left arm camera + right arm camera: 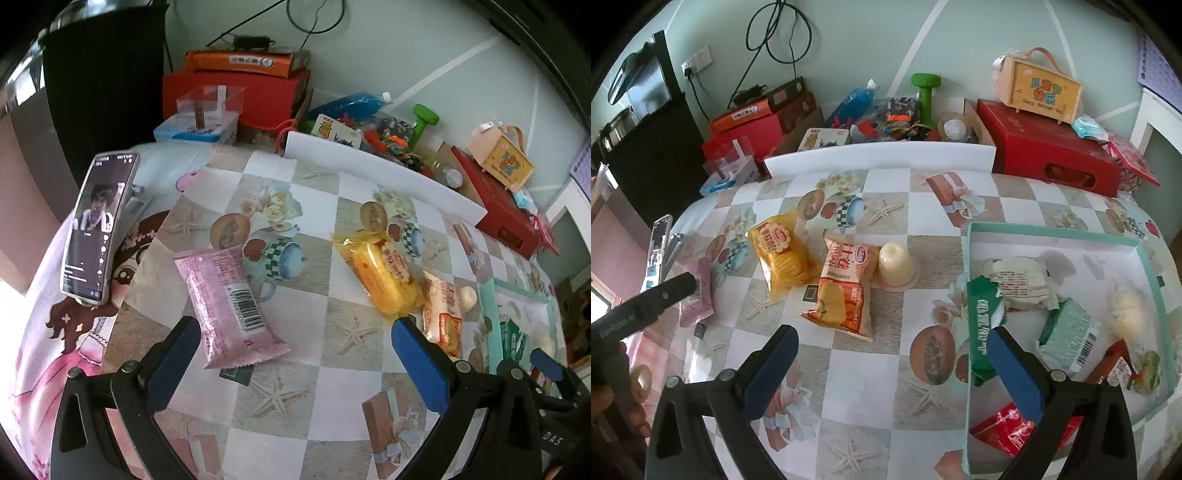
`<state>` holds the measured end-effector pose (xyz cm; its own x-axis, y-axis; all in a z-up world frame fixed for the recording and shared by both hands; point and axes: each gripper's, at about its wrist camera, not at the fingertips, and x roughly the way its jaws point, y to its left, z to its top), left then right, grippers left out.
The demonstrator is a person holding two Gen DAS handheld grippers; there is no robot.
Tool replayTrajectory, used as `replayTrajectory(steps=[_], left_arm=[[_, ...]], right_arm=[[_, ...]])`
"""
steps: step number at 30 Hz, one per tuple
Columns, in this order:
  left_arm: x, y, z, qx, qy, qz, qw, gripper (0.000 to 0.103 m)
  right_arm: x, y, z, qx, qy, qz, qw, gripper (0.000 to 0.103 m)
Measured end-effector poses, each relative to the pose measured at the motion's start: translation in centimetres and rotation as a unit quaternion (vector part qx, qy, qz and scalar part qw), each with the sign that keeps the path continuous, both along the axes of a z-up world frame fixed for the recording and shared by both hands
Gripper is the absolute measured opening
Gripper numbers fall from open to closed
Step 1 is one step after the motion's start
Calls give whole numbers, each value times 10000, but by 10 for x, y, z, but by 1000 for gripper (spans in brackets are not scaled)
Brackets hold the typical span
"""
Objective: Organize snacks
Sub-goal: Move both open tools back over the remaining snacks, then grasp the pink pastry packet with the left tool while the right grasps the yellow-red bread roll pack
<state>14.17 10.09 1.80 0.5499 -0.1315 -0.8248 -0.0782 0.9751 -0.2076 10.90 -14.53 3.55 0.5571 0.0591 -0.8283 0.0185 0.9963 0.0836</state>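
Already several snacks lie in the teal box (pixel 975 280): green packs (pixel 982 328), a white pack, a red one. Outside it, on the table (pixel 871 384), four are left: pink pack (pixel 227 306), yellow pack (pixel 783 258), orange pack (pixel 846 288), jelly cup (pixel 895 264). The left gripper (pixel 295 350) is spread wide near the pink pack; the right gripper (pixel 892 363) is also released and empty. A patterned cloth covers the table; boxes and clutter stand along the wall, and a phone (pixel 98 225) is propped at the left.

A lived-in home room: the worktop (pixel 886 387) wears a patterned oilcloth, a phone (pixel 96 225) leans at its edge, and gift boxes (pixel 1049 155), a green dumbbell (pixel 926 94) and toys (pixel 897 122) crowd along the pale wall (pixel 849 44) with its socket (pixel 696 61).
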Motion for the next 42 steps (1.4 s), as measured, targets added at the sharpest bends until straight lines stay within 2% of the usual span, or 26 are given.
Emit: replayTrajectory(steps=[8, 14, 17, 19, 23, 25, 30, 37, 39, 42], left_arm=[[14, 20, -18, -586, 227, 54, 9980, 102], [22, 30, -30, -660, 324, 183, 9971, 101], [26, 34, -36, -640, 390, 267, 9968, 89], [27, 36, -40, -576, 423, 294, 9970, 89], [29, 39, -45, -538, 456, 322, 9970, 77], [30, 39, -49, -507, 497, 326, 9969, 74], [32, 42, -57, -446, 573, 363, 9967, 51], [31, 43, -56, -497, 557, 360, 9966, 42], [29, 42, -54, -485, 554, 344, 9967, 41], [27, 38, -50, -458, 542, 294, 9970, 41]], right_arm=[[23, 9, -5, 216, 98, -10, 9997, 100], [49, 12, -16, 402, 284, -65, 9988, 90], [60, 16, -25, 348, 420, -60, 9985, 86], [66, 20, -32, 341, 519, -20, 9981, 83], [72, 27, -44, 271, 664, 25, 9974, 80], [76, 30, -50, 238, 738, 39, 9970, 73], [82, 35, -62, 166, 865, 57, 9961, 70], [82, 39, -70, -44, 900, 56, 9959, 54], [81, 37, -69, -17, 897, 60, 9960, 43], [77, 34, -65, 50, 864, 53, 9962, 41]])
